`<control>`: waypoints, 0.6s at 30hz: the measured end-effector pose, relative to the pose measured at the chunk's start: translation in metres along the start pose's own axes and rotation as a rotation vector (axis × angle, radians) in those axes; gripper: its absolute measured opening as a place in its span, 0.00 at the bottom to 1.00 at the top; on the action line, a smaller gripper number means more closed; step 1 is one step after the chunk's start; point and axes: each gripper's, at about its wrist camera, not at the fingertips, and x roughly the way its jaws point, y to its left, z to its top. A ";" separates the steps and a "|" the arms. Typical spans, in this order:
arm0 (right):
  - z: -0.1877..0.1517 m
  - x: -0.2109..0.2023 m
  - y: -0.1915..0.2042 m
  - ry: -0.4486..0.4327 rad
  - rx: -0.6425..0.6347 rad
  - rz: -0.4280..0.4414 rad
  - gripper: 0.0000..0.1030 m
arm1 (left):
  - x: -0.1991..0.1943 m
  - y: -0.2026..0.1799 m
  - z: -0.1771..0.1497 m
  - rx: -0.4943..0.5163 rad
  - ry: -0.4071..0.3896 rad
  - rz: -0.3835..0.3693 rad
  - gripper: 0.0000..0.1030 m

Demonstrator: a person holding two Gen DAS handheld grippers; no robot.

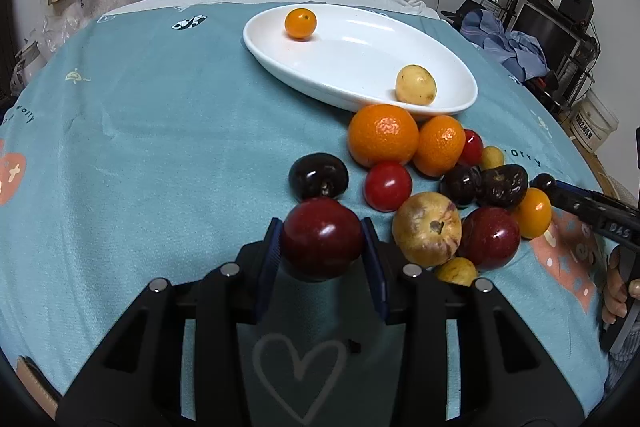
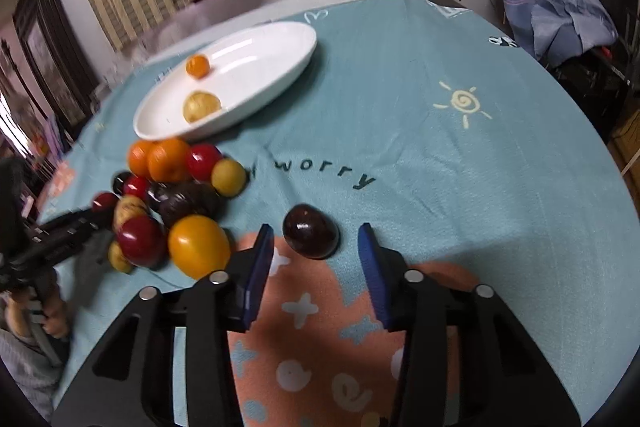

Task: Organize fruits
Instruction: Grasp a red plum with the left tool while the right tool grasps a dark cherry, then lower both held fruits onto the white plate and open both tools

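My left gripper [image 1: 322, 241] is shut on a dark red plum [image 1: 322, 238], held just above the teal cloth. A white oval dish [image 1: 360, 39] at the back holds a small orange fruit [image 1: 300, 23] and a yellow fruit [image 1: 415, 85]. A heap of fruit lies in front of the dish: two oranges [image 1: 383, 135], red tomatoes [image 1: 387, 185], dark plums [image 1: 318, 175], a pale passion fruit [image 1: 426, 233]. My right gripper [image 2: 316, 247] is open, its jaws on either side of a dark plum [image 2: 310, 231] that rests on the cloth. The dish also shows in the right wrist view [image 2: 256, 63].
The fruit heap [image 2: 176, 195] lies left of my right gripper. The right gripper [image 1: 545, 183] reaches into the left wrist view from the right. The left gripper shows at the left edge of the right wrist view [image 2: 60, 235]. Curtains, cables and shelves stand beyond the table.
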 end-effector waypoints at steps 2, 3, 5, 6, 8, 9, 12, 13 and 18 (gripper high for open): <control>-0.002 0.004 0.005 0.000 -0.035 -0.027 0.37 | 0.000 -0.002 0.000 0.007 0.000 0.006 0.39; -0.002 0.005 0.007 -0.005 -0.054 -0.041 0.35 | 0.000 -0.002 -0.001 0.010 -0.001 0.008 0.39; -0.001 0.007 0.007 -0.008 -0.065 -0.045 0.30 | 0.000 -0.002 0.000 0.011 -0.001 0.009 0.39; -0.001 0.007 0.006 -0.009 -0.063 -0.042 0.29 | 0.000 -0.002 -0.001 0.010 -0.001 0.008 0.39; -0.001 0.005 0.002 -0.014 -0.046 -0.018 0.27 | 0.000 -0.002 -0.001 0.007 -0.002 0.006 0.39; 0.000 0.002 -0.001 -0.024 -0.037 -0.007 0.27 | -0.001 -0.002 -0.001 0.005 -0.004 0.006 0.39; 0.002 -0.005 -0.003 -0.056 -0.021 0.008 0.27 | -0.010 0.000 0.001 -0.004 -0.038 0.002 0.38; 0.003 -0.008 -0.007 -0.069 -0.007 0.018 0.27 | -0.016 0.002 0.003 -0.014 -0.060 -0.004 0.38; 0.020 -0.017 -0.011 -0.083 0.075 0.126 0.27 | -0.033 0.002 0.026 -0.037 -0.119 -0.017 0.38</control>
